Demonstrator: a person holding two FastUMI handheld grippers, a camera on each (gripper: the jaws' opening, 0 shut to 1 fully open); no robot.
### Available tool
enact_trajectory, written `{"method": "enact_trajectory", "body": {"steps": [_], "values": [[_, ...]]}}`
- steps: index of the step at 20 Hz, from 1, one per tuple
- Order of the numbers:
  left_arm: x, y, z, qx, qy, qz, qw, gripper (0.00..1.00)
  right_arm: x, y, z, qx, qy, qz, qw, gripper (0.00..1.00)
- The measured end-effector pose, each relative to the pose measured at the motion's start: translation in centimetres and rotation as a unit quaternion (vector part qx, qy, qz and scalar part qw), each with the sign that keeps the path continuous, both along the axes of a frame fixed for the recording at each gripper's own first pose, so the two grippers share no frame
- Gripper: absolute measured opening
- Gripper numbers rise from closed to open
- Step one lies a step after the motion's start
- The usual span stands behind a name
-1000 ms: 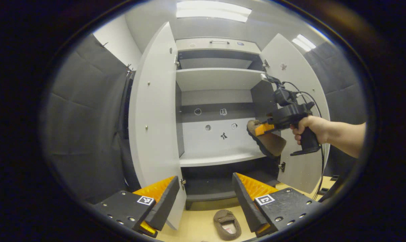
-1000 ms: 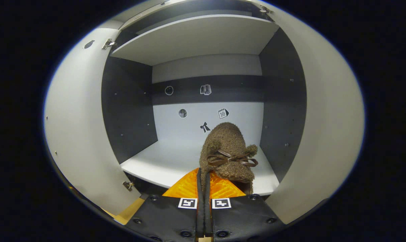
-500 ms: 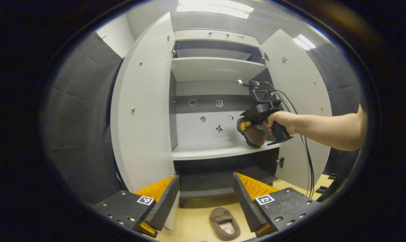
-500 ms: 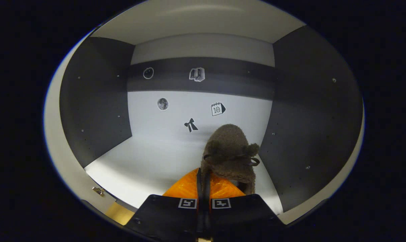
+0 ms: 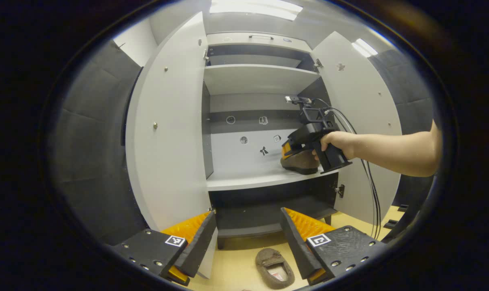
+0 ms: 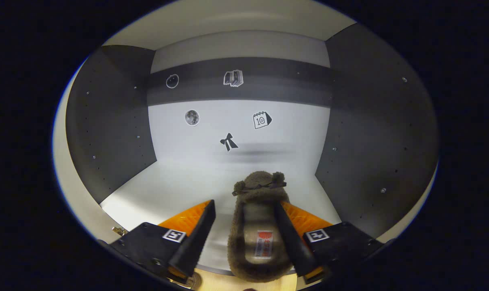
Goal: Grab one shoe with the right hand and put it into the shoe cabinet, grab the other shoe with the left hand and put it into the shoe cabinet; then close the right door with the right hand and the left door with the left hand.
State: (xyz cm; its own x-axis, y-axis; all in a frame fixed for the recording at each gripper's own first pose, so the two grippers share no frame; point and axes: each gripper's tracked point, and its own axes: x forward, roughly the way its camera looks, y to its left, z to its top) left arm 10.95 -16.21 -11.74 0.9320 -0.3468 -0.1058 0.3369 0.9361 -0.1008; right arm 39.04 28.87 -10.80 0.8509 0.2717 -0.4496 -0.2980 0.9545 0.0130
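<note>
A brown fuzzy shoe [image 6: 258,226] lies flat on the white middle shelf [image 6: 179,190] of the shoe cabinet, toe toward the back wall. My right gripper [image 6: 243,204] is open around its heel end, and the right finger [image 6: 286,234] runs close along its side. In the left gripper view a hand holds that right gripper [image 5: 288,151] over the same shoe [image 5: 299,163] at the shelf's right end. The other brown shoe [image 5: 274,262] lies on the wooden floor in front of the cabinet. My left gripper [image 5: 246,238] hovers above it, open, holding nothing.
Both cabinet doors stand wide open, the left door [image 5: 167,133] and the right door [image 5: 357,105]. An upper shelf [image 5: 256,76] and a dark lower compartment [image 5: 264,210] are bare. A cable [image 5: 369,182] hangs from the right gripper along the right door.
The right gripper went from shut on the shoe to open. The shoe dropped from its tilted hold to lie flat on the middle shelf. The left gripper barely moved.
</note>
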Motion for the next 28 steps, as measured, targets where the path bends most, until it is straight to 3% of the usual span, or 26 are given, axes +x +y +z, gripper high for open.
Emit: {"method": "enact_trajectory", "body": {"steps": [1, 3, 4, 5, 9, 10, 15, 17, 20, 21, 23, 24, 28], "values": [[0.0, -0.2, -0.1, 0.003, 0.0, -0.003, 1.0, 0.93, -0.5, -0.5, 1.1, 0.0, -0.018, -0.004, 1.0, 0.98], [0.0, -0.7, -0.6, 0.008, 0.003, -0.007, 1.0, 0.97, -2.0, -0.9, 2.8, 0.009, -0.044, 0.002, 0.999, 1.0], [0.0, -0.9, -0.9, 0.009, 0.005, -0.009, 1.0, 0.92, -3.1, -1.3, 3.6, 0.014, -0.055, 0.005, 0.998, 1.0], [0.0, -1.1, -1.2, 0.012, 0.008, -0.011, 1.0, 0.97, -4.2, -1.7, 4.4, 0.018, -0.067, 0.008, 0.998, 1.0], [0.2, -1.9, -2.5, 0.03, 0.014, -0.019, 0.999, 0.92, -8.9, -4.2, 6.7, 0.027, -0.111, 0.005, 0.993, 1.0], [0.2, -2.1, -3.1, 0.034, 0.017, -0.022, 0.999, 0.96, -10.1, -5.1, 7.0, 0.02, -0.123, 0.003, 0.992, 0.97], [0.0, -2.7, -7.5, 0.058, 0.053, -0.029, 0.997, 0.96, -16.1, -8.3, 7.7, -0.014, -0.171, 0.002, 0.985, 1.0], [-0.4, -2.8, -9.8, 0.068, 0.072, -0.034, 0.995, 0.97, -18.2, -8.9, 7.7, -0.011, -0.179, 0.002, 0.984, 0.99], [-1.1, -3.1, -12.9, 0.076, 0.102, -0.043, 0.991, 0.88, -21.2, -8.8, 6.8, 0.005, -0.176, 0.008, 0.984, 0.98], [-1.1, -3.4, -13.9, 0.079, 0.11, -0.048, 0.99, 0.93, -21.9, -9.0, 6.6, 0.002, -0.182, 0.007, 0.983, 0.98], [-1.6, -3.9, -16.0, 0.087, 0.128, -0.059, 0.986, 0.88, -23.5, -9.4, 6.0, 0.0, -0.185, 0.006, 0.983, 0.98], [-1.9, -4.3, -16.9, 0.088, 0.137, -0.065, 0.984, 0.93, -24.4, -9.4, 5.7, 0.004, -0.183, 0.007, 0.983, 0.97], [-2.6, -5.3, -21.0, 0.092, 0.18, -0.08, 0.976, 0.93, -26.3, -9.6, 4.3, 0.018, -0.168, 0.006, 0.986, 0.98]]}}
